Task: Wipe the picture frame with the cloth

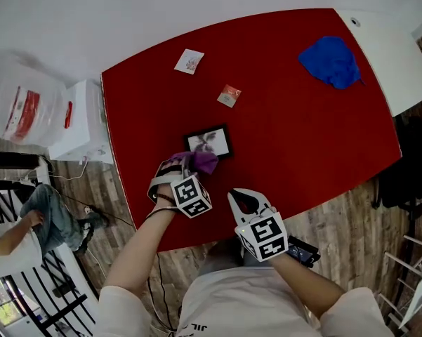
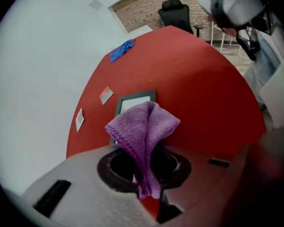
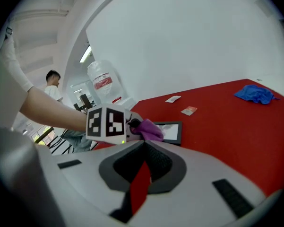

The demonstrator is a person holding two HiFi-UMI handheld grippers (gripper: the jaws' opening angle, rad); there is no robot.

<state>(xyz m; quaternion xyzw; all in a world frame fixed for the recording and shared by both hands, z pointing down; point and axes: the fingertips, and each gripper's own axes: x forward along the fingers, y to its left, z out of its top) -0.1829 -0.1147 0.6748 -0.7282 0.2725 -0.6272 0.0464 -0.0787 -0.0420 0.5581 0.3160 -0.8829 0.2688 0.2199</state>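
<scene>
On the red table (image 1: pixel 302 139) a small black picture frame (image 1: pixel 209 141) lies flat near the front left. My left gripper (image 1: pixel 186 162) is shut on a purple cloth (image 1: pixel 199 161), which hangs at the frame's near edge. In the left gripper view the purple cloth (image 2: pixel 144 126) sticks up from the left gripper (image 2: pixel 149 148) and hides the near end of the picture frame (image 2: pixel 134 103). My right gripper (image 1: pixel 237 196) hovers shut and empty over the table's front edge, right of the left one. The right gripper (image 3: pixel 144 143) points toward the frame (image 3: pixel 172 130) and cloth (image 3: pixel 149 129).
A crumpled blue cloth (image 1: pixel 331 60) lies at the far right of the table. Two small cards (image 1: pixel 189 61) (image 1: pixel 229 95) lie beyond the frame. A white cabinet (image 1: pixel 81 121) and a large water bottle (image 1: pixel 17 100) stand left of the table. A seated person (image 1: pixel 42 216) is lower left.
</scene>
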